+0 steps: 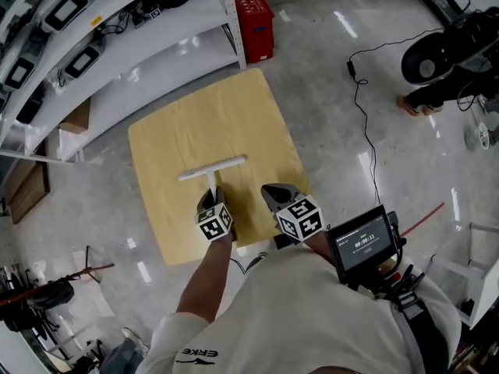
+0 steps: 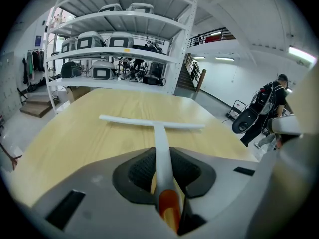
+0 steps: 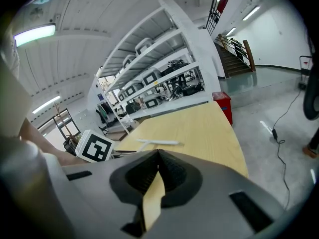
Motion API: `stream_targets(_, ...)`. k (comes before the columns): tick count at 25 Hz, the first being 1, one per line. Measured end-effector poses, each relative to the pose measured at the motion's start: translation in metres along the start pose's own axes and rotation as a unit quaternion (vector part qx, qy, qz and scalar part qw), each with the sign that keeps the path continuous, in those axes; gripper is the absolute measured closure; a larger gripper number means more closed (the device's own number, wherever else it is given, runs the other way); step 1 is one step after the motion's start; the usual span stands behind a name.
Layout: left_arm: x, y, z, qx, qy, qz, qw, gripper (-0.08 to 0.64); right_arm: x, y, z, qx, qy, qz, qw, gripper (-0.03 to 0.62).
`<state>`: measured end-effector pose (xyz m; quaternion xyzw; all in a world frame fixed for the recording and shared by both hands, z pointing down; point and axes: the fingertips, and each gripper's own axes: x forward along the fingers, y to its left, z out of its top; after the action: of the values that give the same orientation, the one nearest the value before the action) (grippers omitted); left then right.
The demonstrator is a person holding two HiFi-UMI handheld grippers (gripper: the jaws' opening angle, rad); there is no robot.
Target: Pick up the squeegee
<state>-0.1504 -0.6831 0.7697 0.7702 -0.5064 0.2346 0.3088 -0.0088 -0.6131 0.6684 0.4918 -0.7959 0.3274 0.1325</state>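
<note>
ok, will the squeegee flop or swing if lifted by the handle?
Probably stiff: the squeegee looks straight and rigid, handle and crossbar alike. Likely light, being so thin. With the left gripper on the handle far from the crossbar, that end may dip or twist. The flat T shouldn't roll.

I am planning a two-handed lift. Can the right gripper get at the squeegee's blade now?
Probably yes. The blade lies bare on the table, ahead of the right gripper, with nothing between them. The left gripper is closed only on the handle.
</note>
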Motion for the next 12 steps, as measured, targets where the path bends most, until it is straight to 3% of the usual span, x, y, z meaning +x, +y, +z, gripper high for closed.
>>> stream_targets(12,-0.1,-0.014,0.022,0.011,-0.059,-0.059,0.9965,0.479,-0.068,0.053,-0.001,-0.002,-0.041,-0.046,0.998,0.589)
